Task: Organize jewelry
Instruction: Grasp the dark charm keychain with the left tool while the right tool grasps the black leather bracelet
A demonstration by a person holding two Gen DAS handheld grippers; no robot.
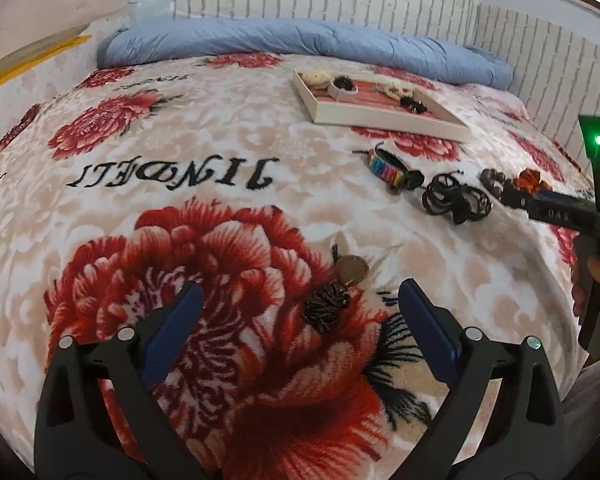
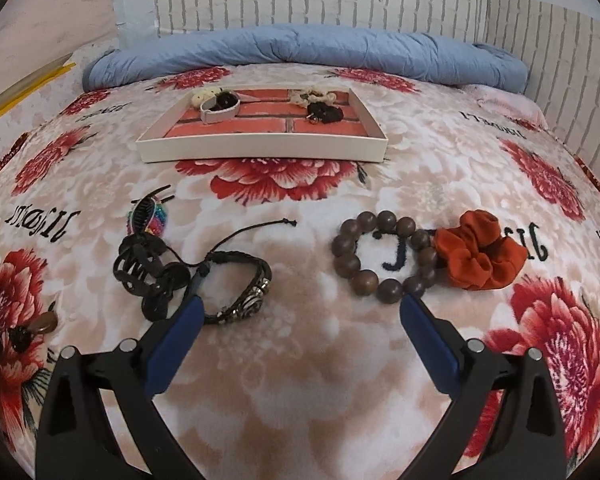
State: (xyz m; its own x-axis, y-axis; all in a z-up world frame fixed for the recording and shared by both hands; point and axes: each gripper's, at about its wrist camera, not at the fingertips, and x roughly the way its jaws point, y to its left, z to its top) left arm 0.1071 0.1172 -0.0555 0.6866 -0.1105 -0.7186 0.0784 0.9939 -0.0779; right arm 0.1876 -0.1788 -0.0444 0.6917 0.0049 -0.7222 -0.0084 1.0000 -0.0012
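The left tongs (image 1: pixel 300 300) stand wide apart over the flowered blanket (image 1: pixel 180 152) on the bed, gripping nothing; a tasselled earring (image 1: pixel 336 288) with a brown disc lies loose between their blue fingers (image 1: pixel 180 316), touching neither. The right tongs (image 2: pixel 300 312) are likewise spread wide and empty, the left tip just at a black braided bracelet (image 2: pixel 236 284), the right tip just beside a brown bead bracelet (image 2: pixel 384 256). An orange scrunchie (image 2: pixel 480 252) touches the beads. Left of the braided bracelet lies a black claw clip (image 2: pixel 148 276), and beyond it a rainbow clip (image 2: pixel 148 212). Farther back sits a white tray (image 2: pixel 260 148) with a brick-patterned floor holding several pieces, then a rolled blue quilt (image 2: pixel 300 48).
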